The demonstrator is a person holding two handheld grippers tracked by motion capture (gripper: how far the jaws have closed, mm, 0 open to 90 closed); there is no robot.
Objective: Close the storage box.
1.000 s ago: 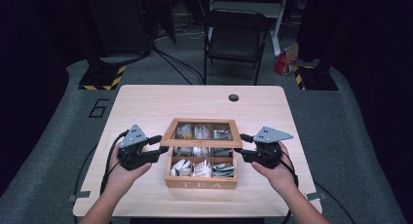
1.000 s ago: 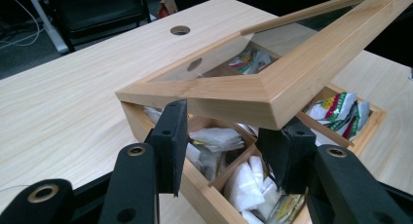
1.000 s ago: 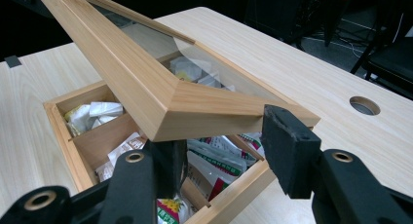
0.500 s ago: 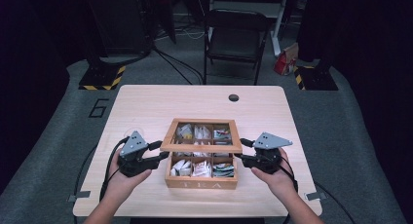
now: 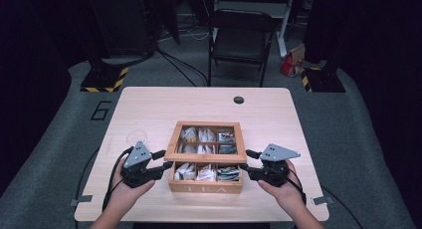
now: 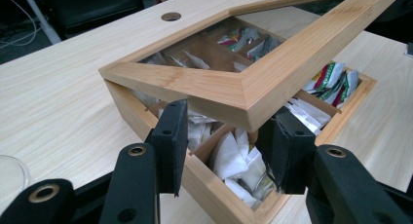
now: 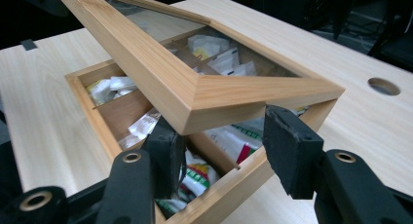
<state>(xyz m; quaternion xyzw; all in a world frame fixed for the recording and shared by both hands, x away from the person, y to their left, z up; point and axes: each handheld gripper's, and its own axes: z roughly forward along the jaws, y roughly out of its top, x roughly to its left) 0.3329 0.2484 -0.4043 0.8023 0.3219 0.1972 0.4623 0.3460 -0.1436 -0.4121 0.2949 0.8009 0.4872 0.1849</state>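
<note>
A wooden tea box (image 5: pixel 205 187) stands near the table's front, its compartments full of tea bags (image 5: pixel 206 173). Its glass-paned lid (image 5: pixel 206 158) is hinged at the back and tilted up, leaving the front row uncovered. My left gripper (image 5: pixel 164 162) holds the lid's front left corner: in the left gripper view that corner (image 6: pixel 234 95) sits between the pads (image 6: pixel 171 136) of the left gripper (image 6: pixel 229 136). My right gripper (image 5: pixel 246 162) holds the front right corner in the same way; in the right gripper view the lid (image 7: pixel 195 95) is wedged between the jaws of the right gripper (image 7: pixel 224 141).
A clear glass ring (image 5: pixel 137 137) lies on the table (image 5: pixel 149 109) left of the box. A round cable hole (image 5: pixel 239 99) is at the table's far edge. A folding chair (image 5: pixel 241 40) and a red bag (image 5: pixel 291 63) stand on the floor behind.
Both hands have come toward the table's front edge and lower, and the lid's front edge has come down with them. The front row of tea bags stays uncovered.
</note>
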